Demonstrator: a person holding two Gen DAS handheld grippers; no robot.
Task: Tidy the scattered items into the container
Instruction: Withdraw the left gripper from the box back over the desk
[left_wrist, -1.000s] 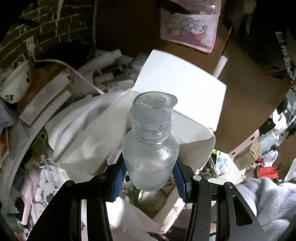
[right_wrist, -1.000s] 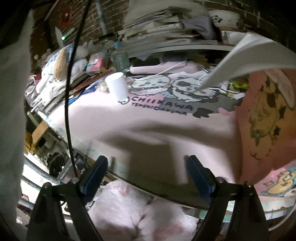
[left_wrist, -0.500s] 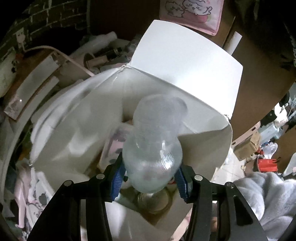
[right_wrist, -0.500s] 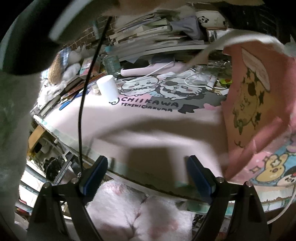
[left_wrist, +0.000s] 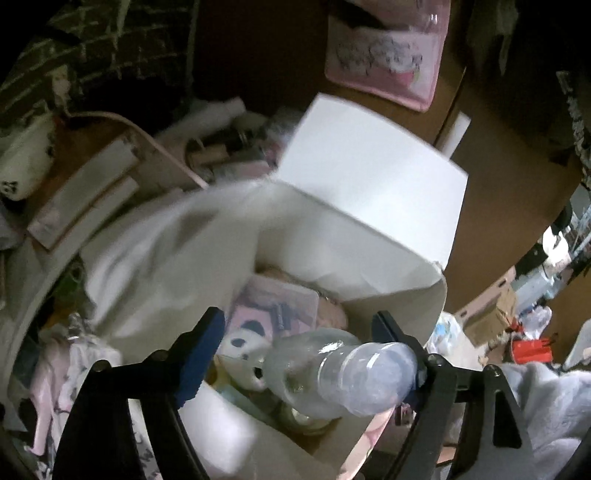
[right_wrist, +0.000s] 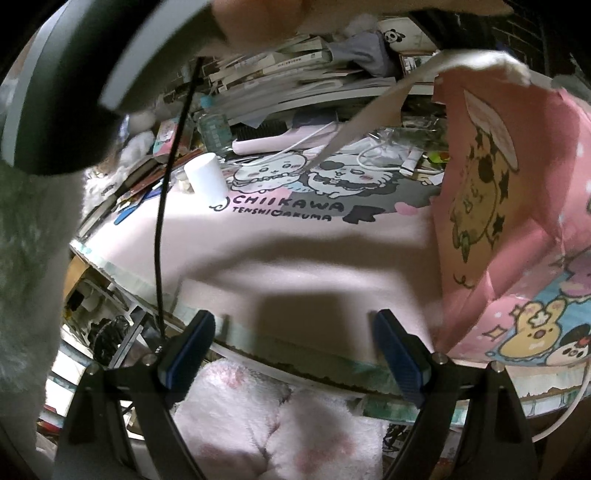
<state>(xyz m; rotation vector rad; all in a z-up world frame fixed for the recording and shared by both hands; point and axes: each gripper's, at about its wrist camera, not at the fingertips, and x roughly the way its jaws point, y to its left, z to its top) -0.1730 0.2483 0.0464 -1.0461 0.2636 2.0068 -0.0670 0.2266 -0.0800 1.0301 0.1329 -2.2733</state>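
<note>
- Released since a second ago, the frosted plastic bottle (left_wrist: 332, 373) tips sideways between the opening left gripper (left_wrist: 299, 354) fingers, over the paper bag (left_wrist: 369, 273).
- Risk: its cap lies against the right finger and may snag there.
- Right gripper (right_wrist: 295, 354) fingers are spread wide, empty.

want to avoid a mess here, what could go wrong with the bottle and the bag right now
1. The clear bottle lies tipped sideways between the left gripper fingers as they open, its cap against the right finger; it may catch there rather than drop cleanly.
2. The bag is already crowded with a pink case and a panda toy, so the bottle could knock them or roll toward the rim.
</note>
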